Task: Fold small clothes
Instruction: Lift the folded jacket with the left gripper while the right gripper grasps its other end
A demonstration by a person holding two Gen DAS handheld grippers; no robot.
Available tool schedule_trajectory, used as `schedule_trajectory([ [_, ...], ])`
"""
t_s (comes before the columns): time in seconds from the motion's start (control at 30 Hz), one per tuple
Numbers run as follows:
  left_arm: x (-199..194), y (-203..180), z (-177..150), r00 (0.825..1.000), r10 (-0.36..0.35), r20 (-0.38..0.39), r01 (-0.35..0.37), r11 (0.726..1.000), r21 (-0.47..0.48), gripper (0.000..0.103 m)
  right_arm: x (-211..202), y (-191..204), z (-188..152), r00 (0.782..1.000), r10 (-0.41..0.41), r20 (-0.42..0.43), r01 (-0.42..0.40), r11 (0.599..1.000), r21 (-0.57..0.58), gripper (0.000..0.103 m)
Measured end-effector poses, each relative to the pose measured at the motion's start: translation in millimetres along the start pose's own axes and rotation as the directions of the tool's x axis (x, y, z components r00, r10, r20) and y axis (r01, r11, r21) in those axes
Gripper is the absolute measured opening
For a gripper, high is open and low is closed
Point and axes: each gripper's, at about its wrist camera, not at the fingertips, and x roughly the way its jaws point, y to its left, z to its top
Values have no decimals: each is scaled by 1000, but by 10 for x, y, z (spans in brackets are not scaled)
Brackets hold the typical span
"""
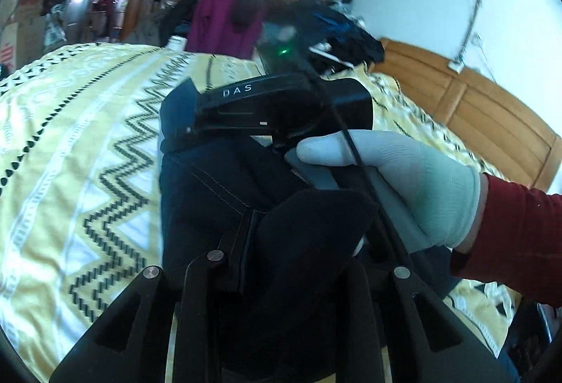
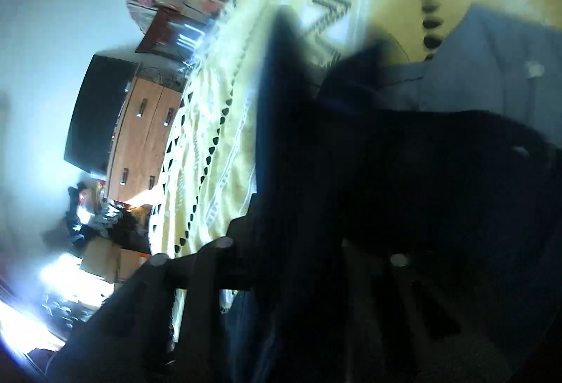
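The dark navy garment [image 1: 224, 193], denim by its tan stitching, is held up off the yellow zigzag-patterned bedspread [image 1: 87, 137], bunched between the two tools. The left gripper [image 1: 281, 263] has dark cloth draped thickly over its fingers, so I cannot tell how far they are closed or whether they truly pinch it. Just beyond, the right gripper [image 1: 267, 112], a black body marked "DAS", lies sideways across the top of the garment, gripped by a hand in a pale glove [image 1: 404, 179] with a red sleeve [image 1: 520, 242] behind it. From the right wrist view the right gripper's own fingers are buried in blurred dark cloth [image 2: 386, 189]; its opening is hidden too. A wooden headboard [image 1: 474, 116] stands far right.
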Motion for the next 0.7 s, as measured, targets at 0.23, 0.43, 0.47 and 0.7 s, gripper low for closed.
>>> schedule_trajectory([
  [0.23,32,-787,43,976,-206,-75,212,972,96,22,-1475,-393,-740,962,40,271,-56,997,48,11],
  [0.43,527,-1734,-34,891,-395,-223,432,890,148,22,-2400,-1138,-1302,935,-33,352,-30,985,172,11],
  [0.47,659,-1887,-77,875,-415,-248,458,877,147,22,-2505,-1308,-1386,934,-25,358,-50,979,199,11],
  [0.7,1563,-2328,-497,797,-411,-442,491,867,79,25,-2418,-2098,-1571,946,-47,320,-65,942,329,11],
])
